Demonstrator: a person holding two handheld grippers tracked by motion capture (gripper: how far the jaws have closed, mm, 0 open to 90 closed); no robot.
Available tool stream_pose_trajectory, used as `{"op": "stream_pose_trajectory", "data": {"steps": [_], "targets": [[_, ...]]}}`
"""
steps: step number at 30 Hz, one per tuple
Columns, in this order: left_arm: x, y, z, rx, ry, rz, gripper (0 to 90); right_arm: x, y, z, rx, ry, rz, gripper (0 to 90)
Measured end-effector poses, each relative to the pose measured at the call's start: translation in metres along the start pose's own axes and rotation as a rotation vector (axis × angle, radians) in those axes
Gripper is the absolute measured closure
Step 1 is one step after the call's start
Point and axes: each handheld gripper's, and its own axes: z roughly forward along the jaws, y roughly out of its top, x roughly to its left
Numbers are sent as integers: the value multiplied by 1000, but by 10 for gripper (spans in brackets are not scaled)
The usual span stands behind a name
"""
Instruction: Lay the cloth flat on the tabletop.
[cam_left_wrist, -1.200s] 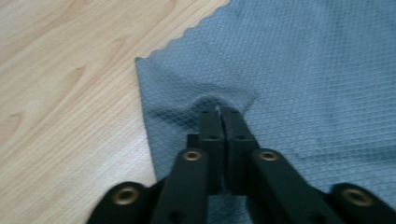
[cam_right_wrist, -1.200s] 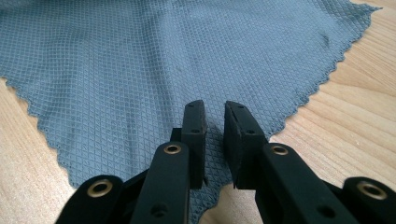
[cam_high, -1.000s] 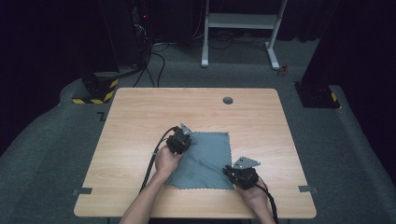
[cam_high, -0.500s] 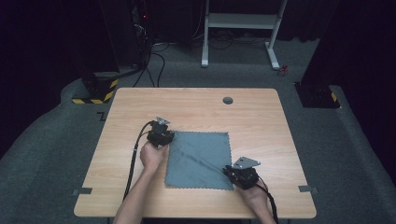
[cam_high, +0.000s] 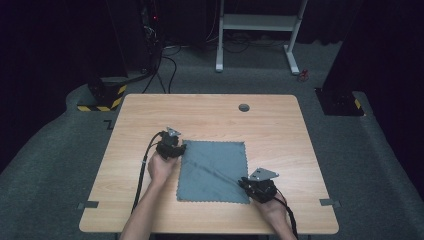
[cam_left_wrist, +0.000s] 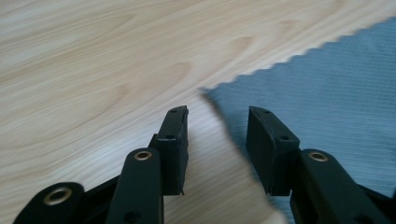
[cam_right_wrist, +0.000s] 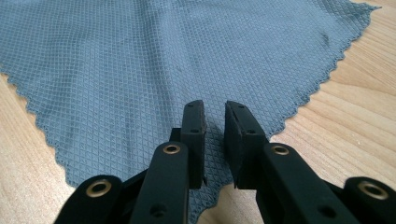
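Flat on the table (cam_high: 150, 115), grey cloth (cam_high: 212, 170).

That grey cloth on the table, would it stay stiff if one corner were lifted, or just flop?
The grey cloth would probably flop: it lies thin and flat on the table with a soft diagonal crease. It looks light, so a push would likely bunch or slide it. Its woven diamond texture may help the tongs grip.

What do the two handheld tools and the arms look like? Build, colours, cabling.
Both tools are black. The left tool and right tool each carry a grey three-cornered plate on top and trail a black cable back along the forearm. Up close, the jaws are flat black bars with brass-coloured rivets and blocky black pads. Forearms are bare, no sleeves or gloves visible.
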Motion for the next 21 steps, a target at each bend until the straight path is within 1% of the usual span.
{"op": "stream_pose_trajectory", "data": {"steps": [1, 2, 3, 4, 5, 8, 9, 11, 13, 14, 15, 16, 18, 20, 21], "targets": [[2, -2, -3, -5, 6, -14, 577, 0, 0, 0, -1, 1, -1, 777], [1, -3, -5, -17, -6, -19, 571, 0, 0, 0, -1, 4, 0, 769], [-1, -5, -9, -32, -32, -19, 562, -1, 0, 0, 0, 9, 4, 748], [-4, -8, -15, -47, -62, -8, 550, -1, 0, 0, -1, 19, 10, 734], [-9, -10, -21, -63, -90, 13, 537, -1, 0, 0, -1, 23, 10, 730], [-24, -22, -39, -96, -156, 71, 494, 1, 0, 0, -1, 10, -5, 730], [-29, -27, -43, -103, -178, 81, 482, 1, 0, 0, 0, 11, -2, 730], [-36, -40, -48, -98, -211, 95, 463, 1, 0, 0, 1, 11, 0, 728], [-41, -52, -49, -77, -215, 110, 455, 1, 0, 0, -1, 10, -3, 727], [-42, -58, -50, -63, -205, 118, 449, 1, 0, 0, 1, 12, -1, 722], [-43, -64, -51, -65, -202, 120, 444, 1, 0, 0, 1, 15, 0, 718], [-43, -69, -54, -80, -198, 119, 438, 1, 0, 0, 1, 16, 0, 716], [-43, -76, -61, -79, -201, 105, 434, 1, 0, 0, 1, 11, 0, 702], [-45, -82, -65, -85, -173, 131, 424, 0, 0, 0, 0, 13, 1, 699], [-47, -85, -67, -89, -173, 142, 419, 0, 0, 0, 0, 13, -1, 697]]}}
